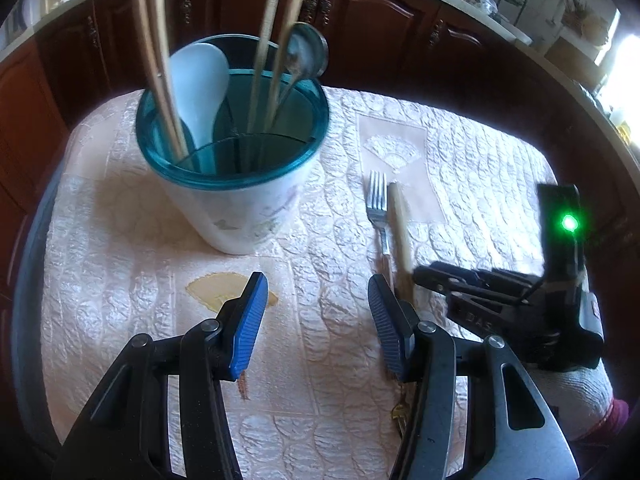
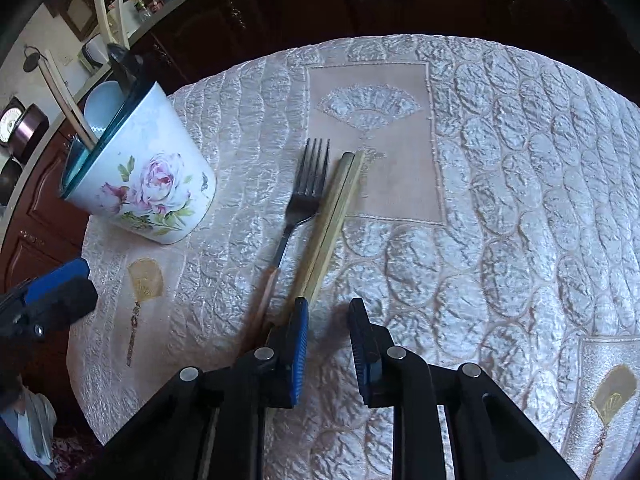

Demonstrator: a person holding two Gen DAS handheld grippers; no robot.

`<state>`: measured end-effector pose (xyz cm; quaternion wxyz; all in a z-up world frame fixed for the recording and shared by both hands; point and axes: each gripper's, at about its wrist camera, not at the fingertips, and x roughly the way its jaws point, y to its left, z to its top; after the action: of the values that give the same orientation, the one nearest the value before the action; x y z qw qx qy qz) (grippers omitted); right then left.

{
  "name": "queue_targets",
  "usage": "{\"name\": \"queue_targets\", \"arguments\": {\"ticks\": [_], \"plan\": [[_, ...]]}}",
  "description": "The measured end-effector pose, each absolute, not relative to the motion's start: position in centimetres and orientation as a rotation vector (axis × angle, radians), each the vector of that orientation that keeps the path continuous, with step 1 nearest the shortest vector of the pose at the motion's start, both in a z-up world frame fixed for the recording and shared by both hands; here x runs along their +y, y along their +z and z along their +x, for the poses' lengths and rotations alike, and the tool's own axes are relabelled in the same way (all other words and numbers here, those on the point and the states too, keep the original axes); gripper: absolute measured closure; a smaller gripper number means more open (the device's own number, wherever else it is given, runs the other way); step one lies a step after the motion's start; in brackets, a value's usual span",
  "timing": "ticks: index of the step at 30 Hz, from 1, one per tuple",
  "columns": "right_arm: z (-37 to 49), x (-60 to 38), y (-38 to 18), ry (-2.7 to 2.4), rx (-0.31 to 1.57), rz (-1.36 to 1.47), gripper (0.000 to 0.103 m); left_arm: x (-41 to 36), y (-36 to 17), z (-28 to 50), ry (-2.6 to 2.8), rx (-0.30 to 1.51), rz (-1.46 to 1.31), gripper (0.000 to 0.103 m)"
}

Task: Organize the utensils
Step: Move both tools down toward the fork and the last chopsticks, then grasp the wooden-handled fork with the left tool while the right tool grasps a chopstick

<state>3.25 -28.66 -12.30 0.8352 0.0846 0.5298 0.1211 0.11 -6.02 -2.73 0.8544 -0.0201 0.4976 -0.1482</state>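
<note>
A floral cup [image 1: 240, 216] [image 2: 152, 184] with a teal rim stands on the table. It holds several long chopsticks [image 1: 264, 60], a white spoon [image 1: 200, 80] and a metal spoon [image 1: 306, 52]. To its right a fork [image 1: 377, 196] [image 2: 310, 184] and a pair of chopsticks [image 1: 400, 224] [image 2: 334, 216] lie side by side. My left gripper [image 1: 317, 282] hovers open and empty in front of the cup. My right gripper [image 2: 329, 306] [image 1: 418, 272] sits low at the near end of the lying chopsticks, which run under its left finger. Its jaws are narrow, with only cloth showing between the pads.
A quilted pale pink tablecloth [image 2: 500, 200] covers the round table. Dark wooden cabinets [image 1: 380, 12] run behind the table's far edge. A gloved hand [image 1: 580, 396] holds the right gripper at the right side. The left gripper's blue pad [image 2: 60, 280] shows at the left.
</note>
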Motion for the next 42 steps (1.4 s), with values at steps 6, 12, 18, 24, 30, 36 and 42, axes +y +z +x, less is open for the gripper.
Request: {"name": "queue_targets", "arguments": {"ticks": [6,12,18,24,30,36,42], "plan": [[3.3,-27.4,-12.1,0.258,1.123,0.126,0.082,-5.9,-2.8,0.1,-0.303,1.052,-0.053,0.051],[4.1,-27.5,-12.7,0.302,1.127,0.18,0.096,-6.3,-2.7,0.0,-0.312,1.055,-0.05,0.051],[3.5,-29.9,-12.9,0.292,1.116,0.271,0.096,-6.9,-2.6,-0.4,-0.327,1.055,-0.042,0.051],[2.2,-33.9,-12.9,0.175,1.113,0.289,0.098,-7.9,-3.4,0.1,-0.359,1.079,-0.07,0.051],[1.7,-35.3,-12.6,0.141,1.122,0.282,0.094,-10.8,-5.0,1.7,-0.407,1.092,-0.048,0.052],[1.1,-36.4,-11.5,0.176,1.117,0.347,0.084,-12.9,-7.5,3.8,-0.403,1.126,0.0,0.071],[0.8,-37.3,-10.7,0.195,1.116,0.367,0.083,-13.5,-9.9,5.1,-0.412,1.195,-0.025,0.085]]}}
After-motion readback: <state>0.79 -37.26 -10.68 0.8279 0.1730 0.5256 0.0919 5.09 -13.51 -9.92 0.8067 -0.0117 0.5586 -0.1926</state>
